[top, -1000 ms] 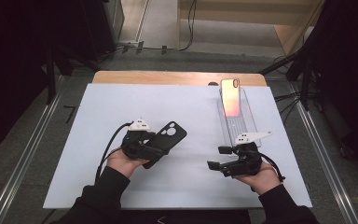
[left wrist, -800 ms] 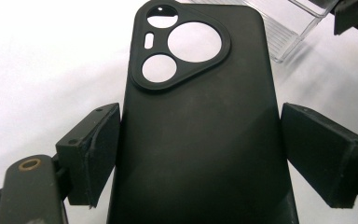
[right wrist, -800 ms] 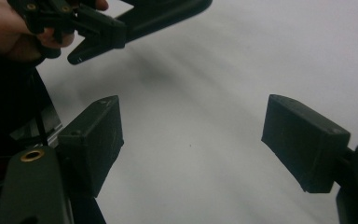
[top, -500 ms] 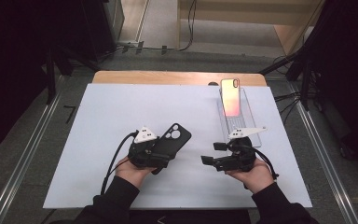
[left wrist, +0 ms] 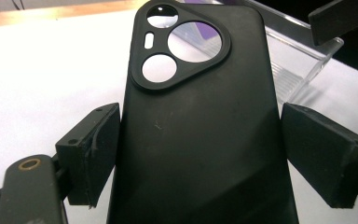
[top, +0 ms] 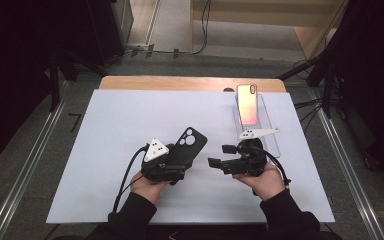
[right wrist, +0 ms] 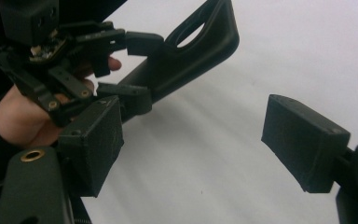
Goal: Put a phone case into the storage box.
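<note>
A black phone case point(top: 187, 145) with round camera cutouts is held above the white mat, tilted up to the right. My left gripper point(top: 178, 160) is shut on it, its pads point(left wrist: 93, 149) pressing the case's point(left wrist: 200, 130) long sides near the lower end. My right gripper point(top: 220, 156) sits just right of the case, pointing left at it. It stands open point(right wrist: 196, 144) with nothing between its jaws. In the right gripper view the case point(right wrist: 186, 60) and the left gripper point(right wrist: 140, 70) lie ahead at upper left.
A phone point(top: 248, 104) with an orange-pink back leans on a clear plastic stand point(top: 266, 127) at the back right, just behind the right hand. The white mat point(top: 105, 130) covers the wooden table point(top: 180, 82). Dark floor and metal rails surround the table.
The left hand has brought the case right and nearer the table's front. The right gripper has moved left toward the case, and the gap between the two has narrowed.
</note>
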{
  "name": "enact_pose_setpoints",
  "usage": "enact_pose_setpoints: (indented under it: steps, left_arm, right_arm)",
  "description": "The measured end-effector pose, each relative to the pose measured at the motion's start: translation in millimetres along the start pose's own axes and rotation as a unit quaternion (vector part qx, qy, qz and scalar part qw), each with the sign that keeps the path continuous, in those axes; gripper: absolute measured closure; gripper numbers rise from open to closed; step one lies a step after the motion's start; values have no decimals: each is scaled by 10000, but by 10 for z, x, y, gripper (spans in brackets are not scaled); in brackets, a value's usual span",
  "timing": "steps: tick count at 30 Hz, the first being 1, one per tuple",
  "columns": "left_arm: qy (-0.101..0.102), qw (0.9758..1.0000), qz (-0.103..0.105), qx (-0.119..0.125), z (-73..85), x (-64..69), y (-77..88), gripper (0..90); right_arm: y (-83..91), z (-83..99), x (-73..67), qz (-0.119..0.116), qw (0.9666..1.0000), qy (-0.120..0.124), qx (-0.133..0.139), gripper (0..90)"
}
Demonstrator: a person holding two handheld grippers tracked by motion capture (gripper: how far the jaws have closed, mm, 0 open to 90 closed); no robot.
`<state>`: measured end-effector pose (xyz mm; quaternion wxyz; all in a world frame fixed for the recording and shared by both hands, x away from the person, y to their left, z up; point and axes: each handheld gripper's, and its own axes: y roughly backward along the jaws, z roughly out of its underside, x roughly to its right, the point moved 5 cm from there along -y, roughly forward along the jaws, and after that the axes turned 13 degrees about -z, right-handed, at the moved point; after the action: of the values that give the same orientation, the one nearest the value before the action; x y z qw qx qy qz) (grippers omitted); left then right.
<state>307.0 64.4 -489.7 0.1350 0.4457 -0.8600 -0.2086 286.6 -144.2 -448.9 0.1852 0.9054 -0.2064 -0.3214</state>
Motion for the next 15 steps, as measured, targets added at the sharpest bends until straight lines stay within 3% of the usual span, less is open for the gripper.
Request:
enact_pose_setpoints:
  steps: [7, 15]
  left_arm:
    - [150, 9993, -47, 331, 0, -29, -9, 150]
    - [55, 9985, -96, 535, 10, -8, -13, 149]
  right_arm:
    - [-92, -127, 14, 20, 10000, -31, 14, 186]
    - [-151, -262, 28, -39, 9999, -110, 4, 186]
